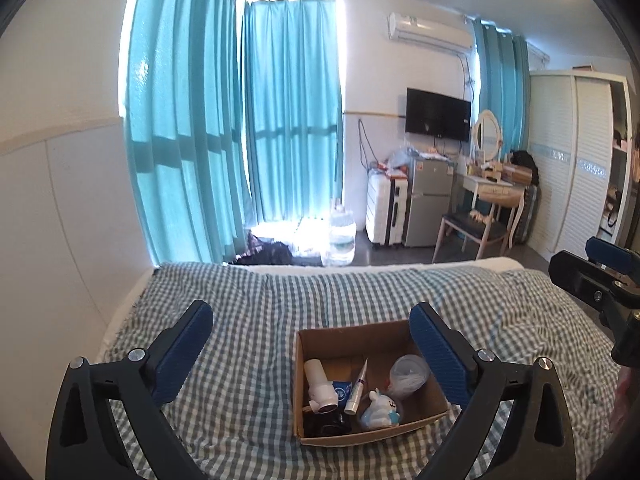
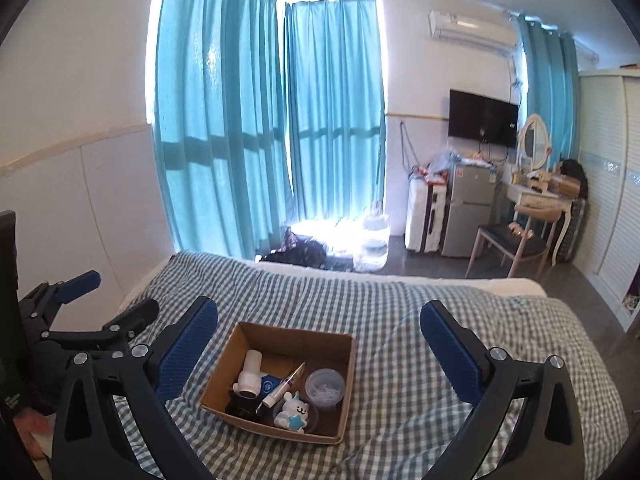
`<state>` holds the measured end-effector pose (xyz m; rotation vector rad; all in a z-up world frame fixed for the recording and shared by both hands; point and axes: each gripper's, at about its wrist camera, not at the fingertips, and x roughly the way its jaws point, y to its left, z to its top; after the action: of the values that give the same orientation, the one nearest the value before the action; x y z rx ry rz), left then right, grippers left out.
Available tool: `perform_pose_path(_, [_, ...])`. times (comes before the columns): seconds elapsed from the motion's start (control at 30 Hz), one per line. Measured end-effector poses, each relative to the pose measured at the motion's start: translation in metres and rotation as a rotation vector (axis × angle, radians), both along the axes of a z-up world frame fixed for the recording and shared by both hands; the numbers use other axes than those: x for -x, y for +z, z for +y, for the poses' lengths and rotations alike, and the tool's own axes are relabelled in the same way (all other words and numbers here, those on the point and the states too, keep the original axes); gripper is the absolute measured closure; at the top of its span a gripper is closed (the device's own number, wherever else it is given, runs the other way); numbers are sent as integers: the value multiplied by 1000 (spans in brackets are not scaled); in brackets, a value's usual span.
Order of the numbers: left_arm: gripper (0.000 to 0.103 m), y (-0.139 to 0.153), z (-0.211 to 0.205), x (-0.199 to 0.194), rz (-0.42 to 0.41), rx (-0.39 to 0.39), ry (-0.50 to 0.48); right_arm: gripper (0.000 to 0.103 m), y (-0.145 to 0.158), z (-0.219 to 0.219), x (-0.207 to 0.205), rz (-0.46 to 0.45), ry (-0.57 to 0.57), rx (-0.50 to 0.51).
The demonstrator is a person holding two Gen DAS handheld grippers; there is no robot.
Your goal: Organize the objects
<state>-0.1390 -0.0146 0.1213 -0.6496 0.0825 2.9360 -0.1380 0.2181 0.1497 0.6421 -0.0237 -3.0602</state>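
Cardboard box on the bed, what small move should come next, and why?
Probably pull both grippers back: the brown cardboard box already holds the white bear figurine and clear round tub, and both sets of jaws are open and empty.

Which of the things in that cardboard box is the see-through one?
The round plastic tub by the box's right wall. You can see white bits inside it; the white tube, bear toy and white bottle are opaque.
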Motion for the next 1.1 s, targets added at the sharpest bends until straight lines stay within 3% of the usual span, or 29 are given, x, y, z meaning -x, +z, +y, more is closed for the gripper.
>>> perform_pose_path(0.23, [0,24,-5,-53,87,5,20,1,16,3,-60,93,3,-30])
perform_pose_path(0.43, [0,14,-19,-97,139,-16,33,1,-4,4,-102,165,-17,-59])
perform_pose_path(0.67, [0,-12,-26,-128,171,-40,75,1,-67,3,-137,192,-69,-90])
perform_pose_path(0.8, [0,-32,-17,-131,176,-9,77,1,-93,-1,-140,184,-82,-84])
perform_pose_path(0.93, [0,-62,-12,-134,148,26,113,1,-108,-1,-137,174,-87,-77])
perform_pose_path(1.1, [0,-96,-16,-136,105,6,127,1,-127,2,-128,118,-86,-91])
